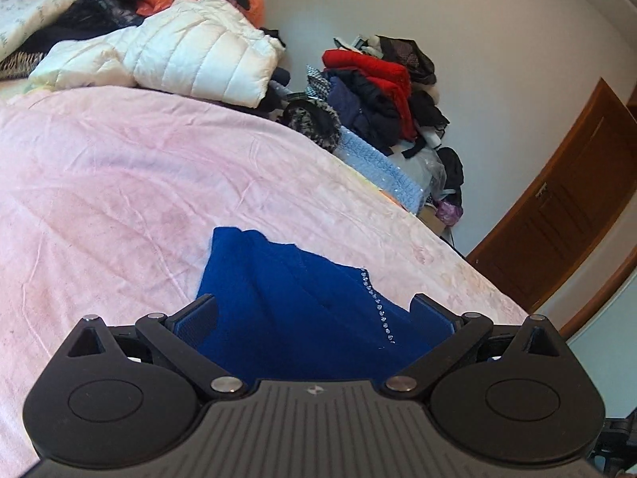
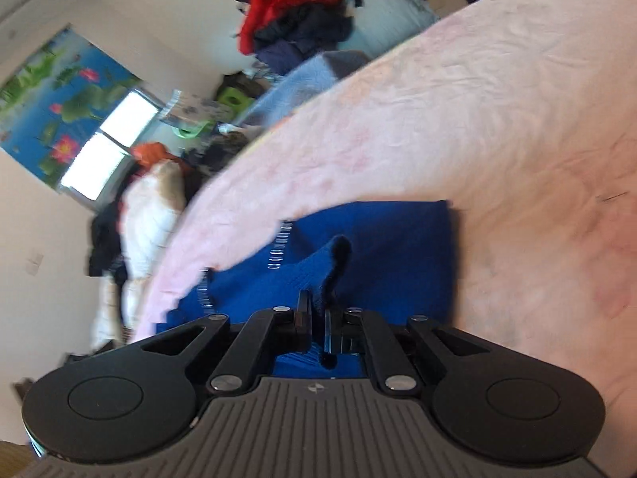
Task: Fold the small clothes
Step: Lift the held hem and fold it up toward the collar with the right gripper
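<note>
Right gripper (image 2: 317,318) clamped on blue knit garment (image 2: 382,255) fold; left gripper (image 1: 314,318) jaws apart. Fold step underway; next: carry fold across, release.

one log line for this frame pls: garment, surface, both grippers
garment: blue knit top on pink bedspread | left gripper: open above it | right gripper: shut on a fold of it

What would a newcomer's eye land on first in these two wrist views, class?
Most likely the bright blue garment on the pink bedspread, right in front of both grippers. The right gripper is shut on a raised fold of it, while the left gripper stands open over it. Next, the white puffer jacket heaped at the bed's far end.
</note>
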Available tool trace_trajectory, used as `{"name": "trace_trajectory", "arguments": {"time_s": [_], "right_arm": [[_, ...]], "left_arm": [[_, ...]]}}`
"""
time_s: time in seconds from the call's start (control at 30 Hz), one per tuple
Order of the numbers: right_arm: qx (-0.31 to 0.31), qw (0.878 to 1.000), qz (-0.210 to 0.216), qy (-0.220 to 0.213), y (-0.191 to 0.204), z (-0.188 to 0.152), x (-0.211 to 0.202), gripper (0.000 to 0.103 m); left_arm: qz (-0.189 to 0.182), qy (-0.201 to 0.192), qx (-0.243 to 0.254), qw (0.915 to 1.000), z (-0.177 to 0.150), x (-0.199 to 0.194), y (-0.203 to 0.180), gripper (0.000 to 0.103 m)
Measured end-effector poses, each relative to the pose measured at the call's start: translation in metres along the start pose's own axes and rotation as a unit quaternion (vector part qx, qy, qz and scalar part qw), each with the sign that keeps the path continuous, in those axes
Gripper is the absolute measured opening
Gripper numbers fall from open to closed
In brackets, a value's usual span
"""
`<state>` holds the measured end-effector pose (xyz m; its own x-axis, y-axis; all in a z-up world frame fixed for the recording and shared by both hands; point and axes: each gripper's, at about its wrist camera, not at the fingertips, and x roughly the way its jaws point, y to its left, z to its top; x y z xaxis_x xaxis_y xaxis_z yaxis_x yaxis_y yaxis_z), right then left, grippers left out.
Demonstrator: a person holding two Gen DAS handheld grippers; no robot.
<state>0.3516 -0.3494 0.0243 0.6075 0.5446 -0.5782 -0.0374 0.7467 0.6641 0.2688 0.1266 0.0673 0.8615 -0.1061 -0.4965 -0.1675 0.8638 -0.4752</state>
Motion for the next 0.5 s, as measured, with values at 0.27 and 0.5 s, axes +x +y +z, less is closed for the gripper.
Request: {"name": "trace_trajectory", "arguments": {"time_s": [0.27,0.5], "right_arm": [[0.009,1.0,-0.013,0.008,-0.009,0.0,0.012,0.008],[0.009,0.999,-0.02,0.025,-0.021,-0.004,0.016,0.014]], "left_arm": [[0.025,0.094,0.08,0.9921,-0.011,0.059,-0.013,0.103],[0.09,0.076,0.206,0.9714,-0.044,0.071,-0.032,0.103]]}}
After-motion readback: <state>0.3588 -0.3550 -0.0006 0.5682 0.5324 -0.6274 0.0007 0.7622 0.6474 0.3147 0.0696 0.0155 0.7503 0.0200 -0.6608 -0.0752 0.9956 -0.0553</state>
